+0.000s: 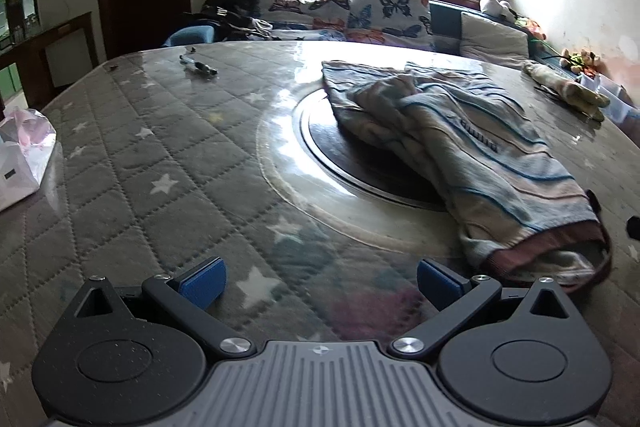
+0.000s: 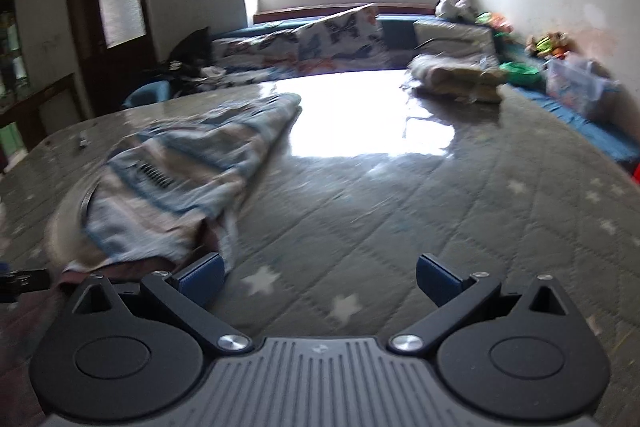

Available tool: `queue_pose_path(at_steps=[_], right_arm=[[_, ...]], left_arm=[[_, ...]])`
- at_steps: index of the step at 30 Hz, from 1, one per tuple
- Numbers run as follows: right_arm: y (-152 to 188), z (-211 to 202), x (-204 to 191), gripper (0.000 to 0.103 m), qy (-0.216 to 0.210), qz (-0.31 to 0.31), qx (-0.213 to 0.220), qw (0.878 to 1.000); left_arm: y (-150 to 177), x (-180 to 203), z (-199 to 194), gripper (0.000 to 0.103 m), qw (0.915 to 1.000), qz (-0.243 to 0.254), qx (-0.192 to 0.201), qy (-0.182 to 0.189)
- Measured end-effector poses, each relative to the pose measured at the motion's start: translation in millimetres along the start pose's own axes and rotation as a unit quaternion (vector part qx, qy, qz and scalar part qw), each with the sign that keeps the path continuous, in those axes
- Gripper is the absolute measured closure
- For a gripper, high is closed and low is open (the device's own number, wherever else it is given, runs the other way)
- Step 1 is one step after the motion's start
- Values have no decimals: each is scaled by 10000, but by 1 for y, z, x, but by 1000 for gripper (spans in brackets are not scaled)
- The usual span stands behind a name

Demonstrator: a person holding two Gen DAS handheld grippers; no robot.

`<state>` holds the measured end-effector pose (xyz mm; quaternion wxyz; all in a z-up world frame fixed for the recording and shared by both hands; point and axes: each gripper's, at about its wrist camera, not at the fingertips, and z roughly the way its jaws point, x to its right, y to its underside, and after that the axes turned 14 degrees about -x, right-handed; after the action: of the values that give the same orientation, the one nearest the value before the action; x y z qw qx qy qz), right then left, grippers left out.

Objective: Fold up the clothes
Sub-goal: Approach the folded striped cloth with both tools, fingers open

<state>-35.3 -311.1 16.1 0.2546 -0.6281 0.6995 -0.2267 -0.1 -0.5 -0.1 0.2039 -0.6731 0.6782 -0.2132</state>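
Striped garment [image 1: 472,147] lies ahead-right of left tool [image 1: 320,285], whose jaws gape.

- left gripper [image 1: 320,285]: matte black body, two round black discs at lower left and lower right of frame, each with a raised inner circle
- grey ribbed plate bottom centre, small crosshair mark at its top edge
- black link arms, silver round screws at the pivots, smaller silver screws near the tips
- fingers [image 1: 202,283] blue, blocky pads on black holders
- triangular cut-outs in the black side horns
- right gripper [image 2: 320,283]: same build, same colours, blue fingers [image 2: 438,281]
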Motion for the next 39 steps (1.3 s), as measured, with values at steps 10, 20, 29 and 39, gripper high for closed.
queue_pose_path(at_steps=[10,20,29,39], right_arm=[[9,-6,-13,0,-505,152,-274,9982],[18,-3,-21,0,-60,-232,-334,9992],[27,7,-15,0,-14,-160,-553,9983],[28,9,-22,0,180,-201,-588,9979]], left_arm=[[1,28,4,0,9997,194,-76,160],[11,34,-6,0,9988,396,-91,291],[15,43,-5,0,9978,517,-212,352],[16,49,-4,0,9969,614,-309,390]])
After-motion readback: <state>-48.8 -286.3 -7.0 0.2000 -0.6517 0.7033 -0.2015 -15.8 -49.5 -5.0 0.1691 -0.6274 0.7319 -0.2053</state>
